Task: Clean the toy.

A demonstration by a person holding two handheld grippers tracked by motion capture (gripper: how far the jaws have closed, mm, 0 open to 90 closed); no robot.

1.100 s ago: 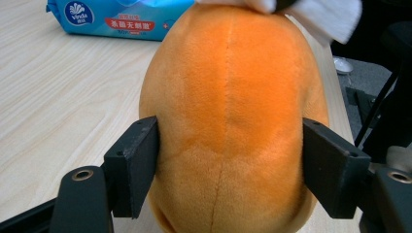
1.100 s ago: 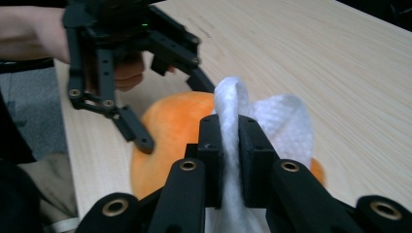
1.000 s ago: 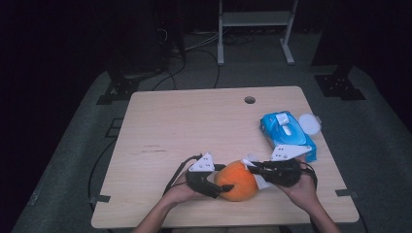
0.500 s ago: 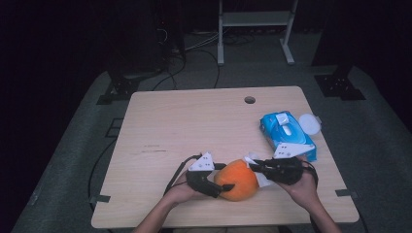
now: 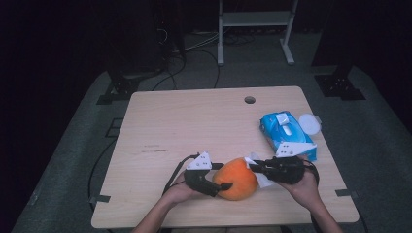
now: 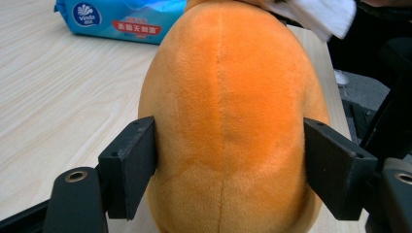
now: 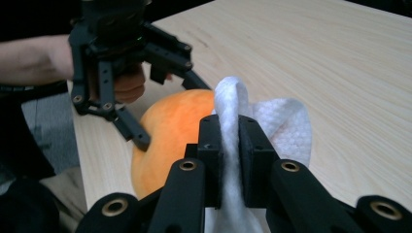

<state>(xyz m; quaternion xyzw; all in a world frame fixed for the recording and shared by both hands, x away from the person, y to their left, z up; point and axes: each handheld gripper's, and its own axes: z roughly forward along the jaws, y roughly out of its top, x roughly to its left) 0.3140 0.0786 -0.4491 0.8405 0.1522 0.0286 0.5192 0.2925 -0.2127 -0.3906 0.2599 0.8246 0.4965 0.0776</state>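
Note:
An orange plush toy lies on the table near the front edge. My left gripper is shut on it, a black pad pressed on each side of the orange plush toy. My right gripper is shut on a folded white wipe, which rests against the right end of the toy. The white wipe shows beside the toy in the high view. The left gripper and the hand that holds it stand beyond the toy in the right gripper view.
A blue pack of wet wipes lies at the table's right side, with a round white lid beside it. A small hole sits near the far edge. The wooden tabletop stretches bare to the left and back.

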